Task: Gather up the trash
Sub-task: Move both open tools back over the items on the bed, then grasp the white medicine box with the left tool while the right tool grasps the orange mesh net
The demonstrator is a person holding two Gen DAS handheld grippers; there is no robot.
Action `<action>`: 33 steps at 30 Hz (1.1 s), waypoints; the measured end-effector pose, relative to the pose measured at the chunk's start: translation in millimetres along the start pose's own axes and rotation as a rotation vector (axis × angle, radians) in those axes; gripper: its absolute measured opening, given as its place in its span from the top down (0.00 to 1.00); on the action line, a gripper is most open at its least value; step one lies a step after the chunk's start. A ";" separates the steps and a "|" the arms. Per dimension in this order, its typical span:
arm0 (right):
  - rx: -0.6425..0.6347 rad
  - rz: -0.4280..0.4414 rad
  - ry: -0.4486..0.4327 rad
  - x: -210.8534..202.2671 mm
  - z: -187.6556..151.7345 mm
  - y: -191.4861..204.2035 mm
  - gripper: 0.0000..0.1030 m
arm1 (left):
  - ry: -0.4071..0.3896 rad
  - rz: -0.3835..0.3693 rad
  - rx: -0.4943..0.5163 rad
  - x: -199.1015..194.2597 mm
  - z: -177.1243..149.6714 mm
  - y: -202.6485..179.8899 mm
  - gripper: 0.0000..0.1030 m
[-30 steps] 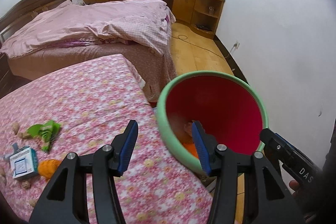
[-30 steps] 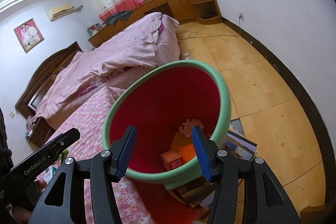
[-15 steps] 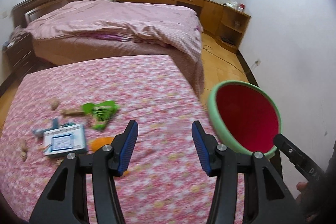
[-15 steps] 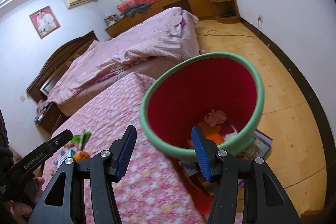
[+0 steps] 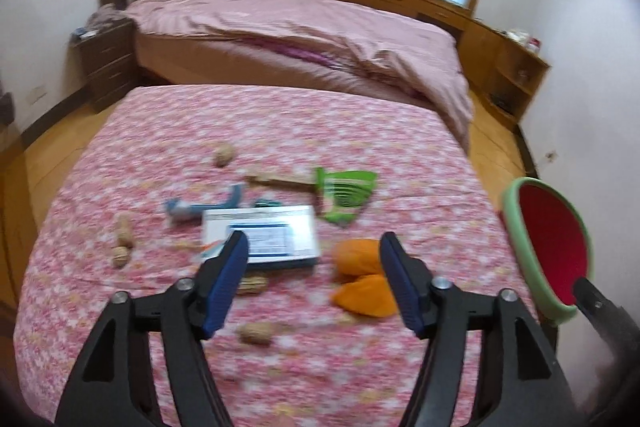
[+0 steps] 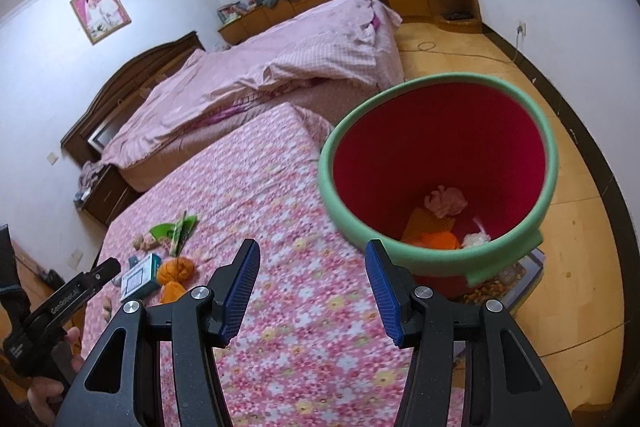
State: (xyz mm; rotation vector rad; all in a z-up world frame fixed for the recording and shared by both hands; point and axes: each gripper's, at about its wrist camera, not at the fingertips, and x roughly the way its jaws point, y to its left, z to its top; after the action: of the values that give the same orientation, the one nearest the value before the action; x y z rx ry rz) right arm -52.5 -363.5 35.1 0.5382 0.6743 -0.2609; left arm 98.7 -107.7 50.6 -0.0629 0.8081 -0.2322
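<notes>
Near the bottom of the left wrist view, the left tongs (image 5: 314, 279) have just been opening and stand released, nothing between them. Beyond them on the flowered bench (image 5: 280, 367) lie orange peels (image 5: 360, 279), nutshells (image 5: 256, 333), a light card box (image 5: 264, 239) and a green wrapper (image 5: 344, 195): all light and crushable, best pinched across their middles. The right tongs (image 6: 312, 291) are released near the red bin (image 6: 440, 163) at right.

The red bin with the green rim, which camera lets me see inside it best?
The right wrist view. There the red bin sits large near the middle, mouth tipped toward the camera, so orange, pink and white scraps at its bottom show. The left wrist view catches only a slice of it at the right edge, contents hidden.
</notes>
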 end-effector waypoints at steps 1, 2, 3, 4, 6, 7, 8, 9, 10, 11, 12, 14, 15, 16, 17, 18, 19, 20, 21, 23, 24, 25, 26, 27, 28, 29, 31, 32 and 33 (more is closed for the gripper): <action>-0.001 0.001 0.005 1.4 -1.1 0.9 0.45 | -0.001 0.014 -0.004 1.1 -0.7 3.8 0.28; -0.002 0.003 0.012 4.1 -1.8 2.3 0.45 | -0.001 0.029 -0.011 3.2 -1.2 8.2 0.28; -0.004 0.005 0.022 7.2 -3.0 3.5 0.45 | 0.002 0.040 -0.020 5.7 -1.2 12.2 0.25; -0.006 0.006 0.028 9.4 -3.7 4.4 0.45 | 0.009 0.046 -0.030 9.1 -1.3 16.1 0.22; -0.012 0.006 0.039 13.6 -5.0 5.5 0.45 | 0.023 0.052 -0.046 16.6 -2.3 22.4 0.15; -0.014 0.005 0.044 15.5 -6.1 5.5 0.45 | 0.030 0.052 -0.047 20.2 -2.3 23.2 0.11; -0.014 0.005 0.050 18.1 -6.8 5.6 0.45 | 0.038 0.053 -0.046 24.8 -3.1 23.5 0.09; -0.014 0.005 0.057 20.6 -7.5 5.7 0.45 | 0.045 0.057 -0.041 29.9 -3.9 22.8 0.08; -0.014 0.005 0.063 22.9 -7.9 5.4 0.45 | 0.050 0.061 -0.035 33.7 -4.4 21.6 0.08; -0.013 0.006 0.069 24.6 -8.5 5.2 0.45 | 0.056 0.067 -0.028 38.4 -5.1 20.3 0.08; -0.012 0.005 0.074 26.8 -8.9 4.9 0.45 | 0.063 0.073 -0.021 43.1 -5.3 19.2 0.08; -0.013 0.004 0.083 30.6 -9.3 4.4 0.45 | 0.081 0.077 -0.016 51.9 -5.5 17.8 0.07; -0.013 0.004 0.086 32.1 -9.6 4.1 0.45 | 0.089 0.083 -0.017 56.8 -5.5 17.8 0.07; -0.014 0.004 0.090 34.1 -10.0 3.5 0.45 | 0.095 0.088 -0.015 60.2 -5.2 17.5 0.07; -0.013 0.003 0.094 35.7 -10.2 2.8 0.45 | 0.101 0.094 -0.013 64.5 -4.6 17.2 0.07; -0.012 0.003 0.096 36.8 -10.1 2.5 0.45 | 0.104 0.102 -0.010 68.0 -3.8 16.7 0.07; -0.011 0.002 0.099 38.6 -10.4 1.8 0.45 | 0.109 0.117 -0.006 73.3 -3.2 16.9 0.07; -0.010 0.000 0.103 40.4 -10.7 1.2 0.45 | 0.122 0.131 -0.003 79.0 -3.0 17.2 0.07; -0.009 -0.001 0.107 41.7 -10.6 0.4 0.45 | 0.142 0.135 -0.008 85.0 -3.3 18.5 0.07; -0.009 -0.001 0.115 43.9 -11.4 -0.7 0.45 | 0.171 0.116 -0.038 92.8 -4.8 23.0 0.07; -0.010 -0.002 0.117 44.8 -11.1 0.2 0.45 | 0.156 0.119 -0.039 92.5 -5.2 23.6 0.07; -0.012 -0.002 0.117 44.9 -11.2 0.1 0.45 | 0.149 0.120 -0.033 91.8 -5.2 22.8 0.07; -0.013 -0.003 0.118 45.2 -11.4 0.1 0.45 | 0.148 0.116 -0.029 91.8 -5.4 22.5 0.07; -0.015 -0.003 0.119 45.4 -11.5 0.5 0.45 | 0.150 0.108 -0.031 91.8 -5.6 22.8 0.07; -0.015 -0.002 0.120 45.6 -11.8 1.0 0.45 | 0.150 0.102 -0.032 90.7 -6.2 22.8 0.08; -0.016 -0.001 0.121 45.9 -12.1 1.5 0.45 | 0.145 0.091 -0.028 89.2 -6.3 22.6 0.10; -0.020 -0.001 0.122 45.4 -12.6 3.8 0.45 | 0.126 0.061 -0.023 82.2 -6.6 22.5 0.11; -0.021 0.000 0.121 45.0 -13.1 4.5 0.45 | 0.112 0.039 -0.020 77.9 -6.6 22.0 0.11; -0.023 0.001 0.121 44.2 -13.2 5.5 0.45 | 0.104 0.025 -0.015 73.5 -6.7 21.6 0.11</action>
State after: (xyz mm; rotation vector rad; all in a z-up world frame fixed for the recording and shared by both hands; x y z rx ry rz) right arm -23.8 -354.1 -0.2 0.5350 0.7933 -0.2207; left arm 146.8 -103.3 -9.2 -0.0556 0.9132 -0.2069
